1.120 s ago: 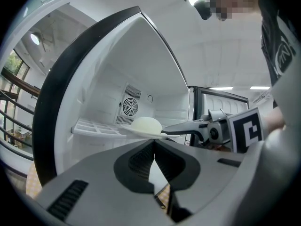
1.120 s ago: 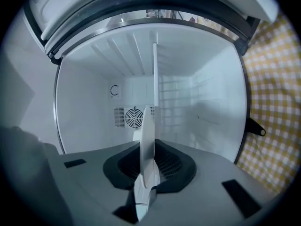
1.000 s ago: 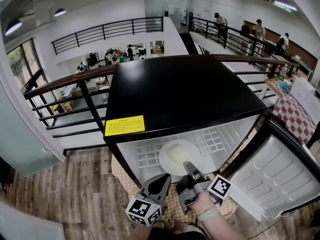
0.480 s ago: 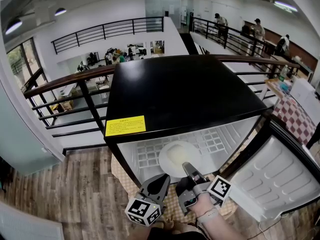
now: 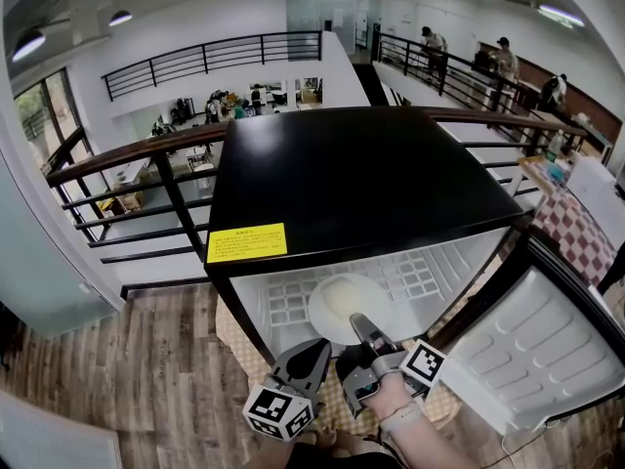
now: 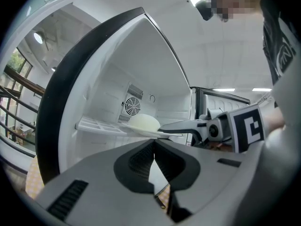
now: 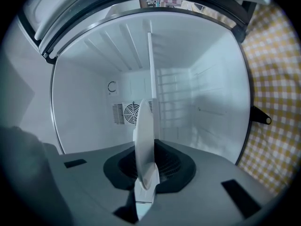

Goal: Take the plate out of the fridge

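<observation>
Now one plate [image 5: 337,301] in one fridge [image 5: 352,179], pinched by right tongs [image 5: 357,322]; left tongs [image 5: 314,350] pressed together

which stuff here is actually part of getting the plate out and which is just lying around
Part of the job:
- plate, on the shelf
- fridge, its door open
- right gripper, shut on the plate's rim

Just there:
- left gripper, shut on nothing, outside the fridge
- yellow sticker
- railing
- checked cloth, far right
</observation>
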`<state>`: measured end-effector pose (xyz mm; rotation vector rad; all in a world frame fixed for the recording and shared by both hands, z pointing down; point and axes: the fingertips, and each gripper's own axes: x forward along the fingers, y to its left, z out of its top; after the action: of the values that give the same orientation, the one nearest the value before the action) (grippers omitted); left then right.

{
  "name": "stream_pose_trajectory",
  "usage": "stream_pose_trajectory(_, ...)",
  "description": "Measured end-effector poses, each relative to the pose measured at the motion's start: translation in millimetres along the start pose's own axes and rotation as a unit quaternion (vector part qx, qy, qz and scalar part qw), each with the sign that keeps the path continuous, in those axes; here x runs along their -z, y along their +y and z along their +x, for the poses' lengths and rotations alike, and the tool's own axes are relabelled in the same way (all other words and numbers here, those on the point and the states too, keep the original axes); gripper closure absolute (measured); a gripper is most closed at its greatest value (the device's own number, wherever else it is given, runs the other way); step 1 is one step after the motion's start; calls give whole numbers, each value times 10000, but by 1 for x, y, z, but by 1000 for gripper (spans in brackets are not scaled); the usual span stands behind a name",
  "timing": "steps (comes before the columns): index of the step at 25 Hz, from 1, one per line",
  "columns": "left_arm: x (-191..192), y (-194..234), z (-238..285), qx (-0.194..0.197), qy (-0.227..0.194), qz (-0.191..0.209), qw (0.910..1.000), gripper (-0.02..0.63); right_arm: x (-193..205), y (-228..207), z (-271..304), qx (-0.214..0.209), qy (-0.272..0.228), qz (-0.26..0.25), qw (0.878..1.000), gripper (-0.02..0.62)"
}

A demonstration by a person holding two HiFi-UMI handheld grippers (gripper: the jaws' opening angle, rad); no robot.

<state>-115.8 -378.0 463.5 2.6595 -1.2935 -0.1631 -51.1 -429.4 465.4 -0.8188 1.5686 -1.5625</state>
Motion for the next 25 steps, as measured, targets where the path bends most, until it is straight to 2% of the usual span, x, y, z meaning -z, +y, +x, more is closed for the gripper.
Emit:
stream_pose_trajectory(12, -2, 1, -6, -189, -71, 45, 9998, 598, -3, -1, -9, -13, 77, -81, 9999, 549)
stream_pose_trajectory(25, -4, -19, -20, -395, -134, 101, 9991, 598, -4, 6, -35, -128, 178, -57, 9997, 549)
